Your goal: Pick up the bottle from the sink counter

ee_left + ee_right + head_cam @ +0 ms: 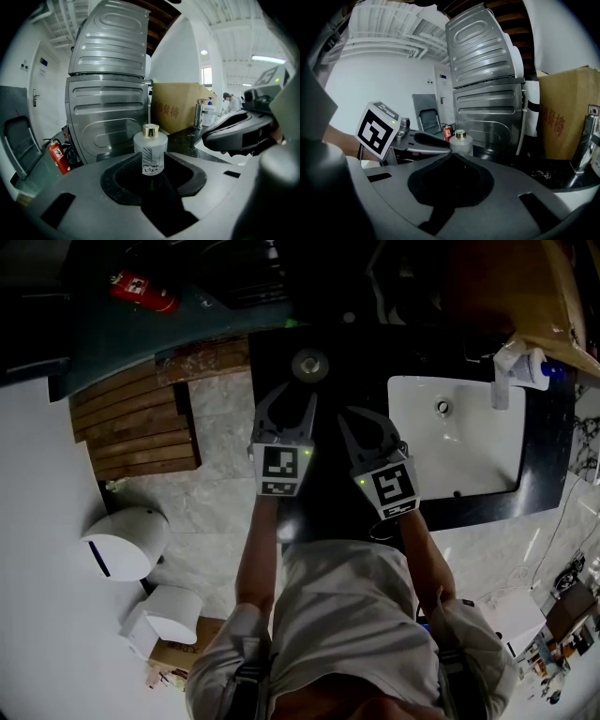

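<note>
1. The dark counter (375,371) runs across in front of me. The white sink (478,446) is set into its right part.
2. A ribbed metal cabinet (108,93) stands behind the counter's left end, so there is a hard backstop close behind the work.
3. My left gripper (293,395) points slightly downward at the counter's left part. Its claw is spread and empty.
4. My right gripper (452,157) hangs just beside the left one. Its claw is pressed together, tips meeting, with nothing pinched.
5. The bottle (151,152) is frosted glass with a gold cap. It stands upright on the counter, well apart from the sink. It sits just ahead of the left tips and in line with their gap, and neither pad touches it.
6. I judge this to be the approach: the bottle is not gripped and not lifted.
7. Next I would ease the left claw forward until its pads flank the glass body below the cap, then close squarely and lift straight up. The round glass may tip if one pad nudges it first, so I'd keep the right gripper clear.
</note>
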A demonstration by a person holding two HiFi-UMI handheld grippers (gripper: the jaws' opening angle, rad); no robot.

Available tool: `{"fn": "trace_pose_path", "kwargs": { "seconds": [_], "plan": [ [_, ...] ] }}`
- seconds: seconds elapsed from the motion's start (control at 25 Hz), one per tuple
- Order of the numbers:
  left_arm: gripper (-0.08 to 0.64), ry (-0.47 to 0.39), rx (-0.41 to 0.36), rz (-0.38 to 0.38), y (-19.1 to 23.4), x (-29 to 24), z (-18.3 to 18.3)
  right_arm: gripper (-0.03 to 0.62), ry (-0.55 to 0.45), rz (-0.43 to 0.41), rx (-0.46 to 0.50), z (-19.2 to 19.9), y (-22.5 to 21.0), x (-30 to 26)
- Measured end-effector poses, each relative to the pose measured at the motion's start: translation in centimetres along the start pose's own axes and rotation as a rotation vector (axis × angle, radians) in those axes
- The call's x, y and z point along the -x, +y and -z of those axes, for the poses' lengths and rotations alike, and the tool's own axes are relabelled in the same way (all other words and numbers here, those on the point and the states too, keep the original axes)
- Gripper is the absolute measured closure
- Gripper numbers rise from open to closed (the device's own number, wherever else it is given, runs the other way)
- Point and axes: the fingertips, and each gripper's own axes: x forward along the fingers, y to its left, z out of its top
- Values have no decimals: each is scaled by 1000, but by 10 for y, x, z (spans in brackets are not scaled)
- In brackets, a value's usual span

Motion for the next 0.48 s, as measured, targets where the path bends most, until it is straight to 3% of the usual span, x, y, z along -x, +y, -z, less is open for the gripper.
{"fn": "trace_pose_path", "kwargs": {
  "seconds": [0.48],
  "plan": [
    [319,23,7,8,5,-20,3,598,9,2,-11,7,-8,-2]
  ]
}}
